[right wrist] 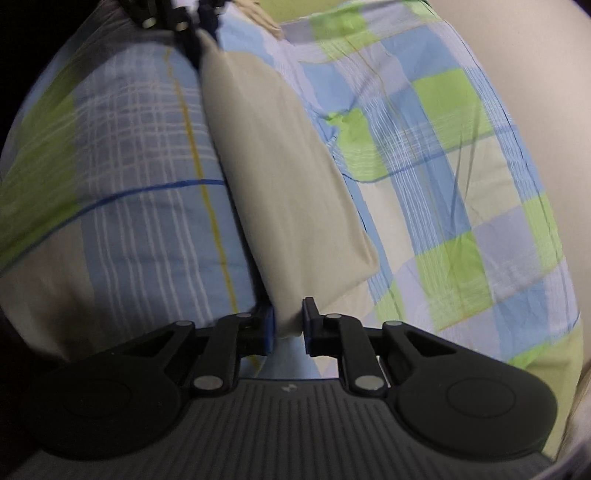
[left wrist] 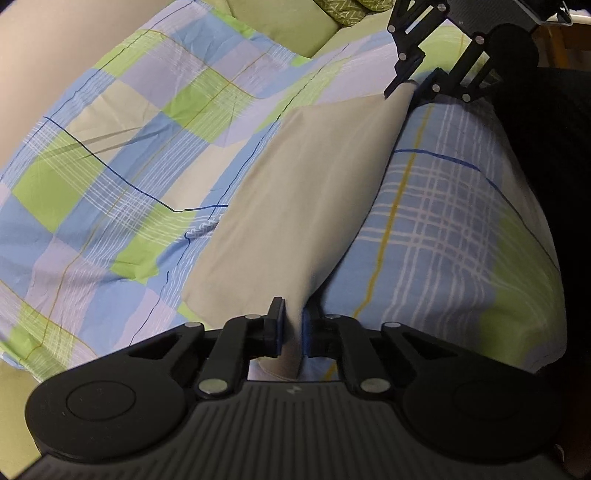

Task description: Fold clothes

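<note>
On the left, the checked bedsheet (left wrist: 110, 177) in blue, green and pale lilac squares lay spread and lightly creased over the bed, with a green patterned pillow (left wrist: 343, 11) at the far edge. Toward the middle, the beige garment (left wrist: 303, 192) hung as a taut, already doubled panel just above the sheet, stretched between the two tools. The left tongs (left wrist: 293, 332) were closed nearly all the way, pinching one end of the cloth's top edge between their blue-padded fingers (left wrist: 281, 328). Further right and away, the right tongs (left wrist: 413, 88) were clamped on the opposite end; in the right wrist view the right tongs (right wrist: 288, 326) stood only narrowly apart, with the beige garment (right wrist: 280, 177) filling the gap, and the left tongs (right wrist: 195, 40) showed gripping the far corner.

The fabric looked thin, light and limp, a smooth woven cloth that would sag and slide unless kept under tension. It seemed neither fragile nor heavy. Corners along the folded edge appeared the best places to hold, as both grips were already set there, so that the panel would drop flat.

No brand or label could be read on the cloth; only a small pale mark (left wrist: 294, 389) on the tool body showed, too faint to make out.
</note>
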Available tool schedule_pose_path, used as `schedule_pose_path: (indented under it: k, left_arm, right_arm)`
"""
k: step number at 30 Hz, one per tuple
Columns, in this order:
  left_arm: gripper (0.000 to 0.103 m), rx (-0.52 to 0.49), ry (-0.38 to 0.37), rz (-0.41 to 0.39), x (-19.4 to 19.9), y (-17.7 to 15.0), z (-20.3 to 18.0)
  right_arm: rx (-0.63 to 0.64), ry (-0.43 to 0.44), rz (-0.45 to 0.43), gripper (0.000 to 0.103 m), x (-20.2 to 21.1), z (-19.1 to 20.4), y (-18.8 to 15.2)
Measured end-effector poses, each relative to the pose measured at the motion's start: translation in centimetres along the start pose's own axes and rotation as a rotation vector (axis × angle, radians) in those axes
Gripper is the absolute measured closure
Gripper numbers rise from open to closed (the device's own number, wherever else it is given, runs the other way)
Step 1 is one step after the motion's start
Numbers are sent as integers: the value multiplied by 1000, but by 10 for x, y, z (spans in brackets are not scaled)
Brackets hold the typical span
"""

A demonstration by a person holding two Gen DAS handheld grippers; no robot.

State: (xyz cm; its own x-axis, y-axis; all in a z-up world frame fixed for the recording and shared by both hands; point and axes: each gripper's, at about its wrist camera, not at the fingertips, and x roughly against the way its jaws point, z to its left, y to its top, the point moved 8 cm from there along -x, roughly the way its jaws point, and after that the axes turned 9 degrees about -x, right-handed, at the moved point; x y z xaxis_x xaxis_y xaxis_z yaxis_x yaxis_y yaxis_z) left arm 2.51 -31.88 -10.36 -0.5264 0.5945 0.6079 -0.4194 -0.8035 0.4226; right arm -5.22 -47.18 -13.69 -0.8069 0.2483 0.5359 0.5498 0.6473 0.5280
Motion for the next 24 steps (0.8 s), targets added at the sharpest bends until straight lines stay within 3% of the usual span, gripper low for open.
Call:
schedule_pose_path:
  k: [10, 14, 20, 21, 24]
  left_arm:
    - [96, 113, -12, 3, 21, -5, 4]
    - [87, 194, -30, -26, 40, -11, 13]
    - [81, 334, -6, -66, 55, -18, 44]
    - [73, 364, -2, -65, 53, -20, 51]
    - [72, 496, -21, -57, 35, -29, 75]
  right_arm:
    - [-78, -1, 11, 90, 20, -5, -5]
    - [-274, -3, 22, 81, 43, -27, -13]
    - [-703, -14, -40, 71, 78, -60, -23]
    - [-774, 0, -63, 70, 82, -63, -22]
    - [-904, 69, -116, 70, 83, -66, -12]
